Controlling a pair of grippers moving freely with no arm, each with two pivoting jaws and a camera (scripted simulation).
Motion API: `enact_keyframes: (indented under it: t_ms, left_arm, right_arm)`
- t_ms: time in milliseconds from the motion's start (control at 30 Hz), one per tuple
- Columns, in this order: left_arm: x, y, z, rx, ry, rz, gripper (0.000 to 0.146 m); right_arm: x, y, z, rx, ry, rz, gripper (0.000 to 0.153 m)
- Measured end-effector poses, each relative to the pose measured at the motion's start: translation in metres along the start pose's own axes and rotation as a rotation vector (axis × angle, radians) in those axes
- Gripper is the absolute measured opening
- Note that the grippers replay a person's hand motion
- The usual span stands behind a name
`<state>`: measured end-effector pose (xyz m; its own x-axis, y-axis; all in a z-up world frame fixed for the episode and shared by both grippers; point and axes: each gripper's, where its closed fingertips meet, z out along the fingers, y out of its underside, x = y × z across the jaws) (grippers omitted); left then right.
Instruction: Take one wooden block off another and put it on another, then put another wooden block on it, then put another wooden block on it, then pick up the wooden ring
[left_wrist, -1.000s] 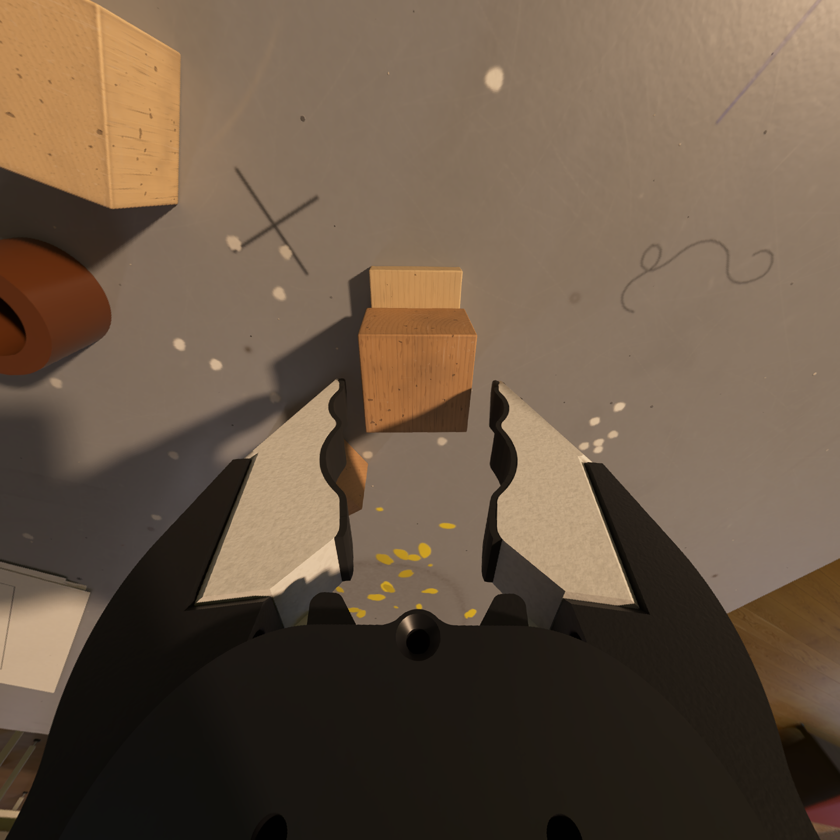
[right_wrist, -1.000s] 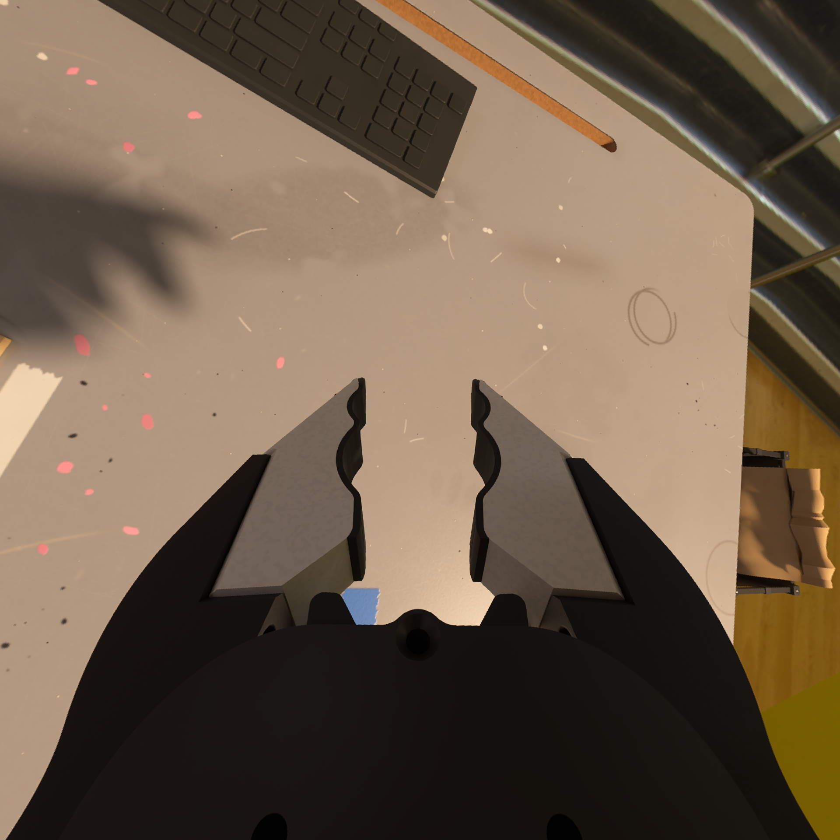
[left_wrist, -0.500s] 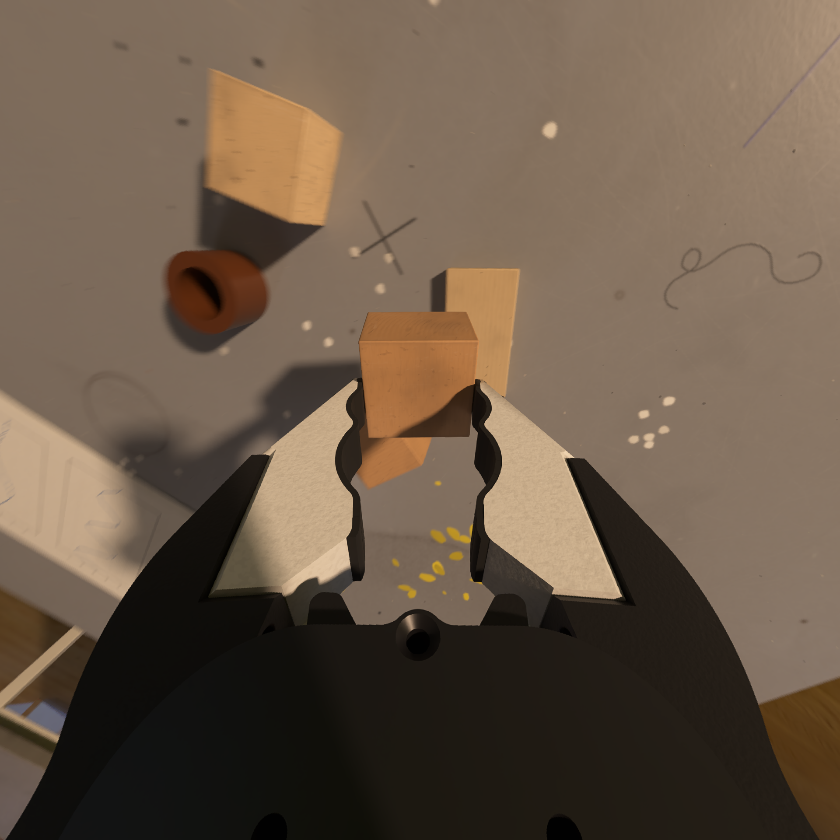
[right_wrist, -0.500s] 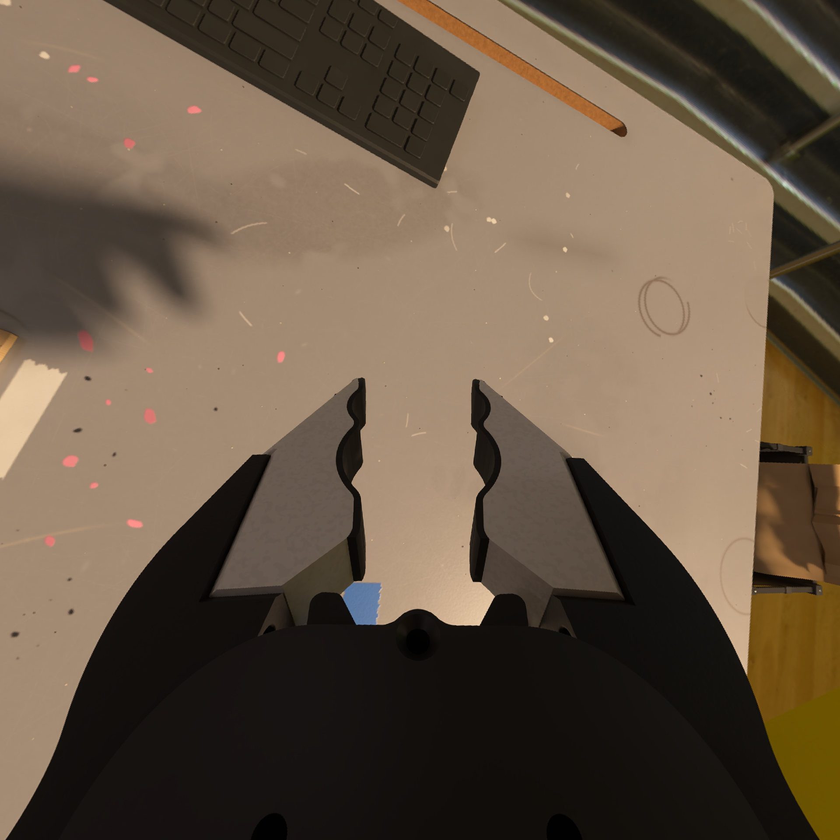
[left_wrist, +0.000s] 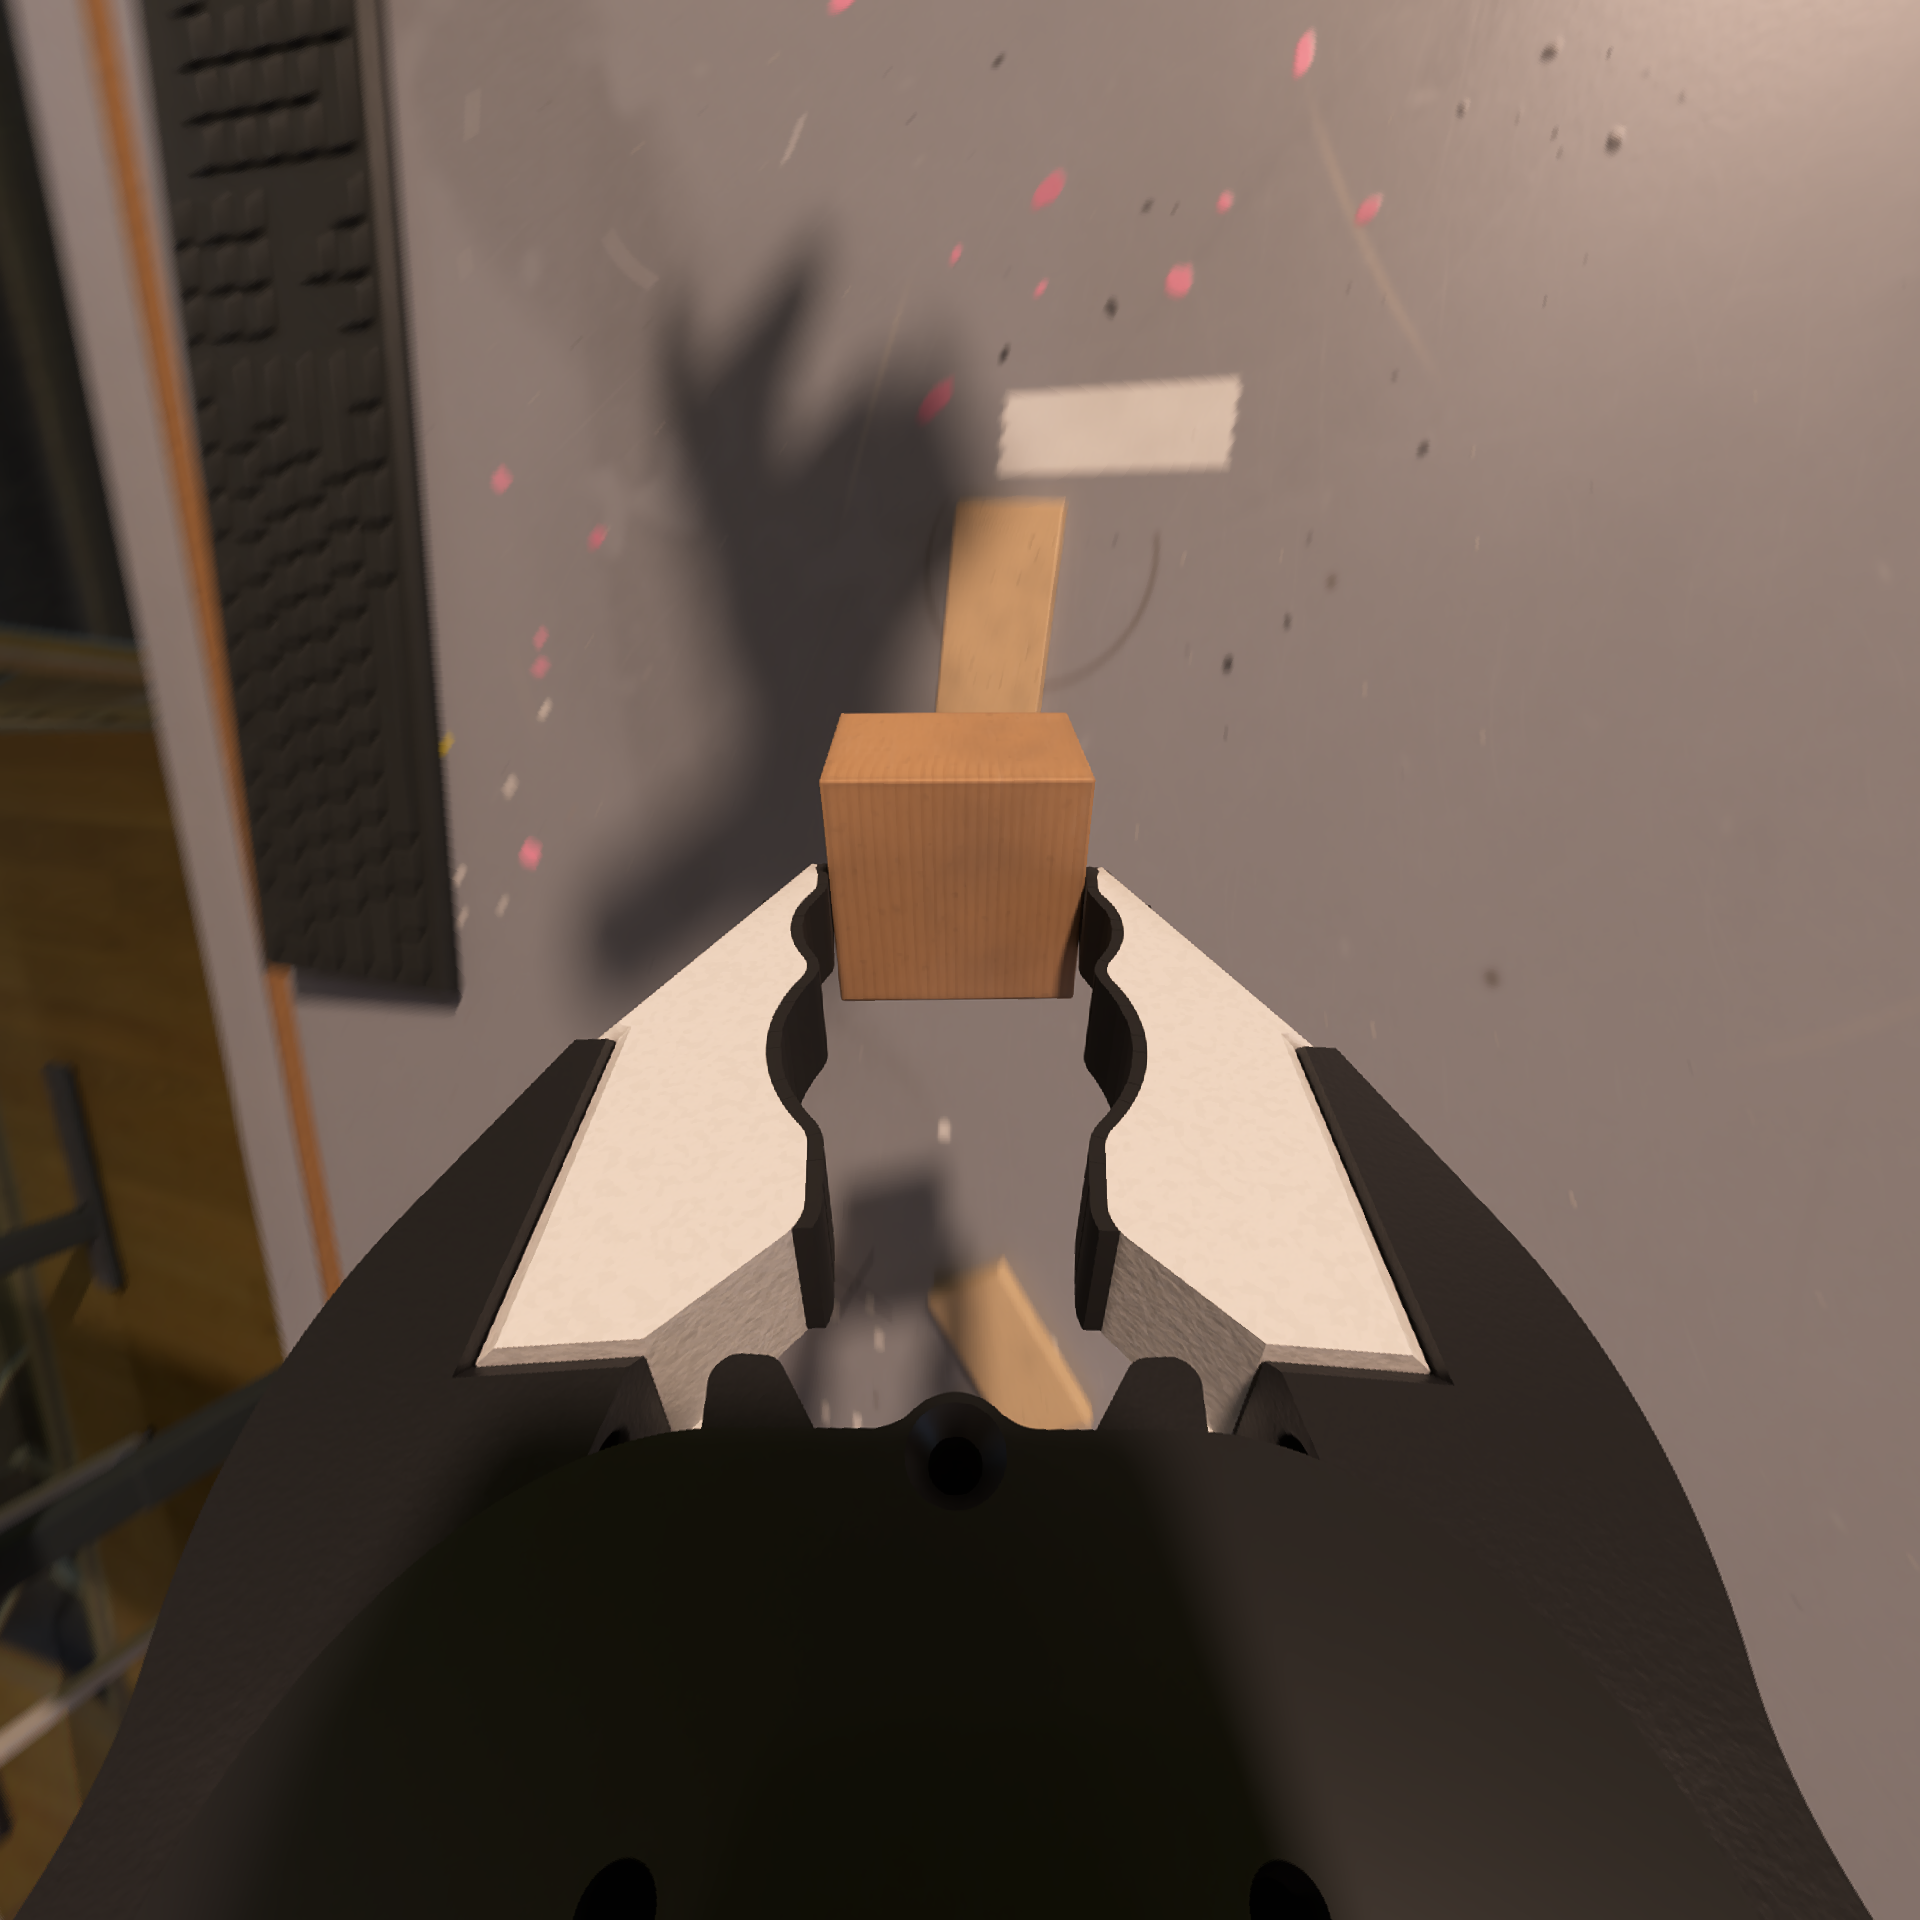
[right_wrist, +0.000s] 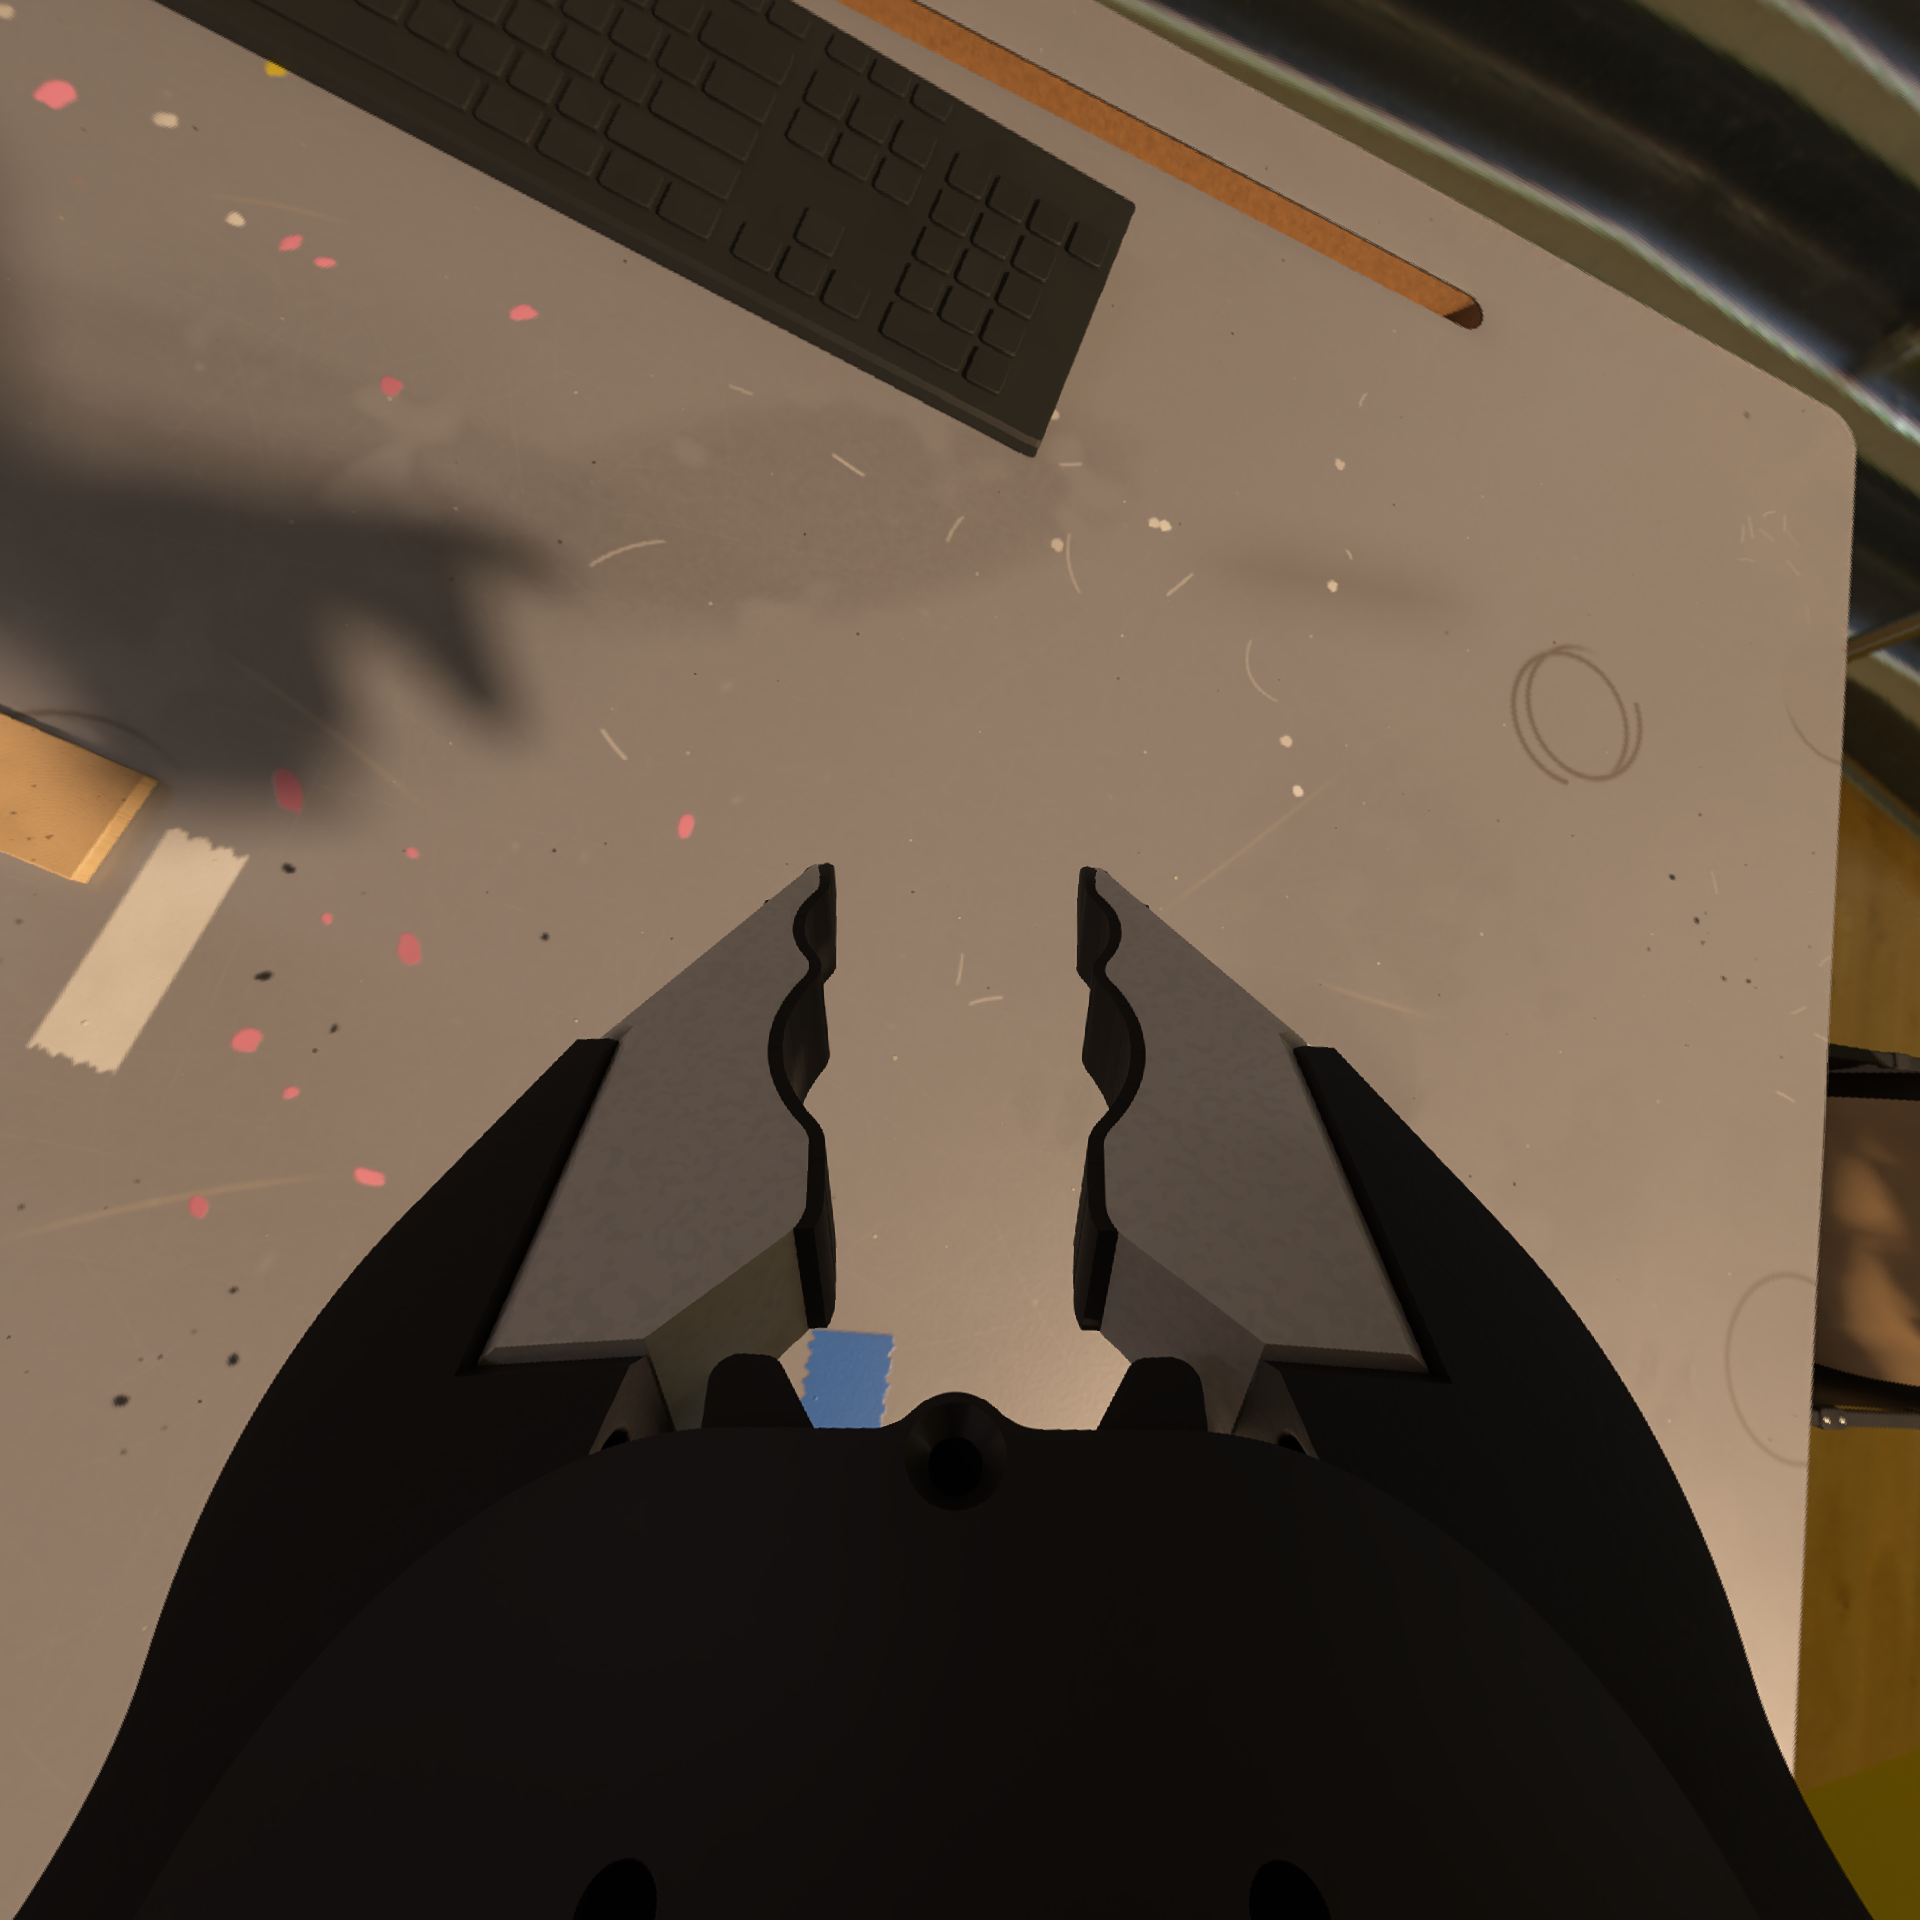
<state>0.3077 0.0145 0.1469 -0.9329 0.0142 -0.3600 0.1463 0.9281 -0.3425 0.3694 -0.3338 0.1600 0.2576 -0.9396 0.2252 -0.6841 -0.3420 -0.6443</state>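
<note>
My left gripper (left_wrist: 956, 904) is shut on a small orange-brown wooden cube (left_wrist: 956, 857) and holds it above the grey table. Beyond the cube a flat pale wooden block (left_wrist: 1003, 603) lies on the table. Another pale wooden block (left_wrist: 1013, 1345) shows low between the fingers. My right gripper (right_wrist: 956, 894) is open and empty above bare table. A corner of a pale wooden block (right_wrist: 62, 795) shows at the left edge of the right wrist view. The wooden ring is not in view.
A black keyboard (left_wrist: 301, 499) lies along the table's far side, also in the right wrist view (right_wrist: 727, 177). A strip of white tape (left_wrist: 1122, 426) lies past the flat block and shows in the right wrist view (right_wrist: 135, 951). The table edge (right_wrist: 1839, 831) is right.
My left gripper closed on the cube, lifted it and swung round; the ring and the large block have left its view. The right gripper has drifted only slightly.
</note>
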Motion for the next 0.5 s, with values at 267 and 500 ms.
enact_keyframes:
  t_ms: [267, 500]
  left_arm:
    - [0.001, -0.025, 0.123, -0.078, 0.204, 0.009, 0.047]
    - [0.005, -0.019, 0.143, -0.092, 0.300, -0.006, 0.047]
  right_arm:
    - [0.004, 0.005, -0.003, 0.024, -0.050, 0.037, 0.046]
    - [0.005, 0.010, 0.001, 0.013, -0.093, 0.056, 0.047]
